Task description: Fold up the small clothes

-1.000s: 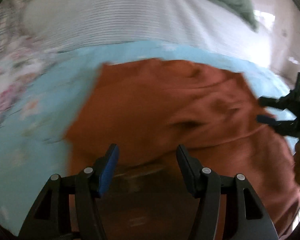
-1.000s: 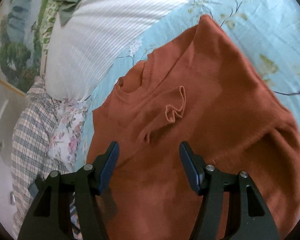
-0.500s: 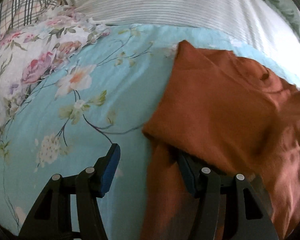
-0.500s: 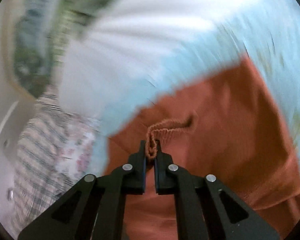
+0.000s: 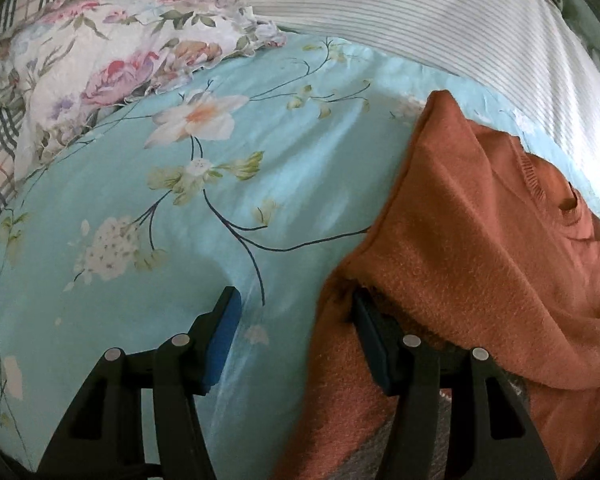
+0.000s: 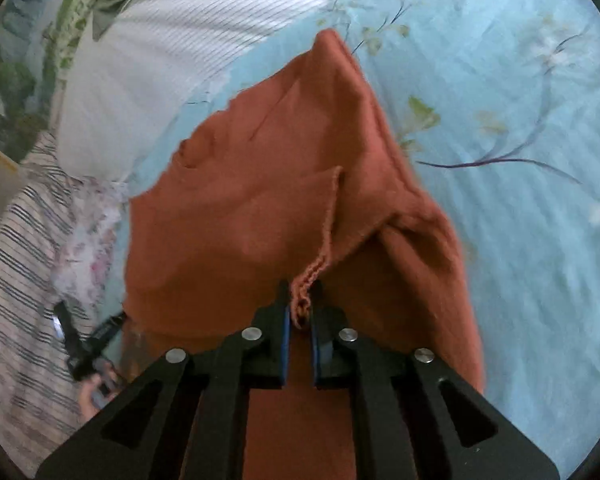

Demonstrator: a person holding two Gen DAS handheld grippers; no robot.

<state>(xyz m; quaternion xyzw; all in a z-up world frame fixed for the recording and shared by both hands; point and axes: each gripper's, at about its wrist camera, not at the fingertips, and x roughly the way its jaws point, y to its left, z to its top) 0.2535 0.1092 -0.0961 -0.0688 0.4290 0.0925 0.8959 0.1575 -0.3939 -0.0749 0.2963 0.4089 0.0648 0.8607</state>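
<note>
- Under my work lies a light blue bedsheet point(image 5: 148, 208) printed with white blossoms and thin dark stems.
- A ruffled floral pillow point(image 5: 112, 52) sits on its far corner.
- Beside that, a white ribbed pillow point(image 5: 400, 12).
- Plaid cloth point(image 5: 0, 128) at my left edge.

Both wrist views angled down, close over bed, sharing rust sweater point(image 5: 480, 240)

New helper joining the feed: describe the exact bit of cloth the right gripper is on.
On the light blue floral bedsheet lies a rust-orange knit sweater. Its ribbed cuff sits between the right gripper pads, the only corded edge amid the smooth knit.
</note>
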